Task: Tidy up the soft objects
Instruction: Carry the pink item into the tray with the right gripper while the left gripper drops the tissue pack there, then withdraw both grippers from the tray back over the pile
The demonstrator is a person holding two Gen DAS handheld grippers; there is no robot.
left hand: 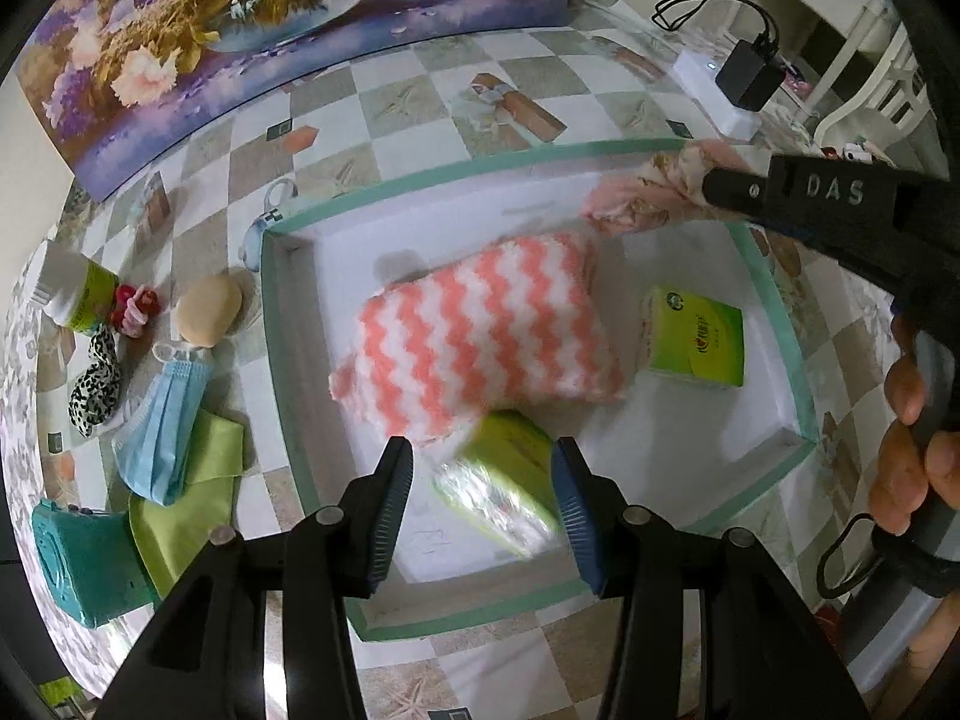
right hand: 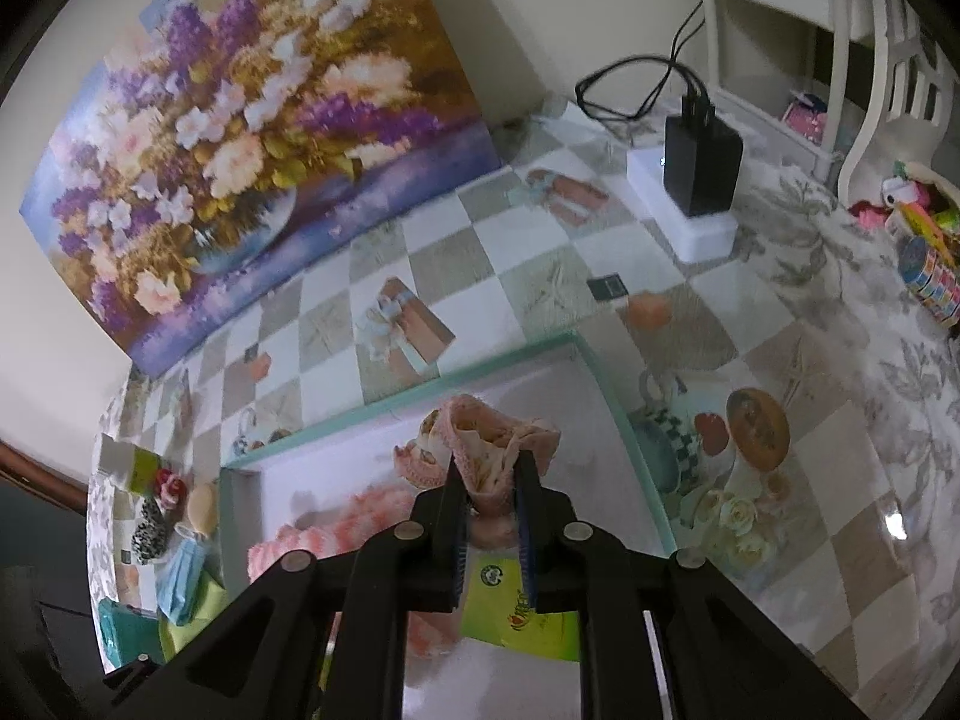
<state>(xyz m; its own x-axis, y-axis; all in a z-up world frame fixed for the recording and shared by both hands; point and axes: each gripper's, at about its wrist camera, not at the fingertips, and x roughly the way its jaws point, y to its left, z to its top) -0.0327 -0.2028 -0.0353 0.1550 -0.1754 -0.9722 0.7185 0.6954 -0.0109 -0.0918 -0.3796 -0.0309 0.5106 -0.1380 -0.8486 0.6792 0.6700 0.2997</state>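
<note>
Black left gripper (left hand: 483, 504) has blue ribbed jaws, silver screws; the right gripper (left hand: 708, 189) reads "DAS".

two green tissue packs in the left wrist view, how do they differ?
1. The green tissue pack between the left gripper's fingers is blurred, tilted and off the box floor; the green tissue pack near the box's right wall lies flat and sharp.
2. The first shows a shiny clear plastic end; the second shows its printed logo face.

Shared: same green wrapper, both over the white box with the teal rim.

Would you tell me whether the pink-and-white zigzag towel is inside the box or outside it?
Inside: the zigzag towel lies on the white floor of the green-rimmed box, beside a green tissue pack.
</note>
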